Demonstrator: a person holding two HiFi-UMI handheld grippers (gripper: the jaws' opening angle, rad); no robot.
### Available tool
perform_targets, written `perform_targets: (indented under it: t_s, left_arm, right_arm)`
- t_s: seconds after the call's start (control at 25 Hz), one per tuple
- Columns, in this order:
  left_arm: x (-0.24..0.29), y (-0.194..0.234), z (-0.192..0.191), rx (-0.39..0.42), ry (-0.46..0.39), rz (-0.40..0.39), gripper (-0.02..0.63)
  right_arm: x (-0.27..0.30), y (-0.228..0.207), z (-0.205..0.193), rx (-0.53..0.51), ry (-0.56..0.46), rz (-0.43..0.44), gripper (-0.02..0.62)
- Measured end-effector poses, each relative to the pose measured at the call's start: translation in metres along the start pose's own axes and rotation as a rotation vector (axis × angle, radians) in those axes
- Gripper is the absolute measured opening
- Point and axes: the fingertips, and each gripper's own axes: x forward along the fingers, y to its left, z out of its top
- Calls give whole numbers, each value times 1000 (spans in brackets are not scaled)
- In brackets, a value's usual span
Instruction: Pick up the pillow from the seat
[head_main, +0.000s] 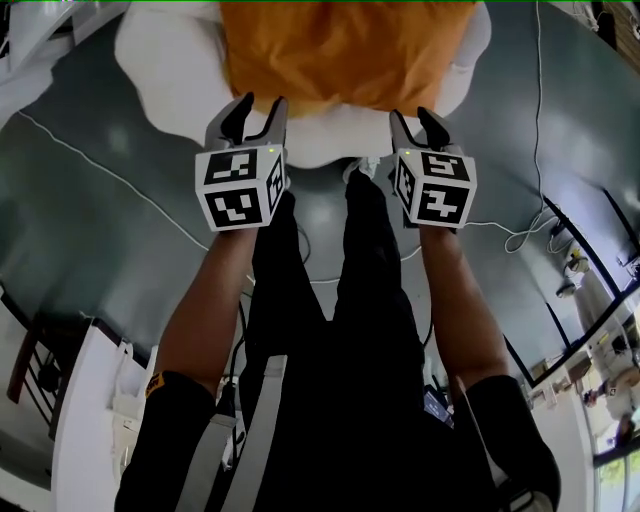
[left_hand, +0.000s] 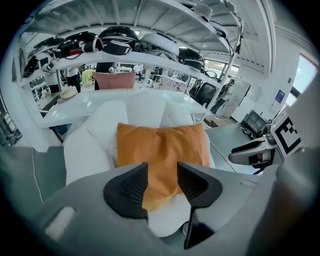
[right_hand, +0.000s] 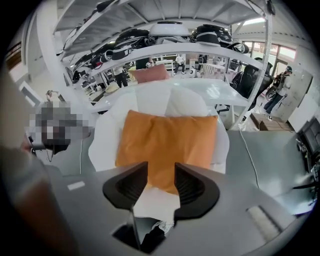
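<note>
An orange pillow (head_main: 345, 50) lies on the white cushioned seat (head_main: 165, 70) at the top of the head view. In the left gripper view the pillow (left_hand: 162, 150) leans against the seat's white back cushions. My left gripper (head_main: 256, 112) hovers just short of the pillow's front edge, jaws open with nothing between them. My right gripper (head_main: 420, 122) is level with it on the right, also open and empty. The right gripper view looks along its jaws (right_hand: 161, 186) at the pillow (right_hand: 170, 142) a little way ahead. The left gripper (left_hand: 162, 187) likewise points at the pillow's lower edge.
The seat (right_hand: 107, 135) stands on a grey floor (head_main: 90, 230) crossed by white cables (head_main: 520, 235). Behind the seat is a white table (left_hand: 75, 107) under shelves of helmets (left_hand: 120, 37). The person's dark trousers (head_main: 340, 330) fill the lower middle.
</note>
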Motion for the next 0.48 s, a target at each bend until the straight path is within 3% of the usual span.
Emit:
perform_targets:
  t_s: [0.48]
  left_arm:
    - [81, 16, -40, -7, 106, -17, 268]
  right_arm:
    - [70, -31, -37, 38, 60, -34, 190]
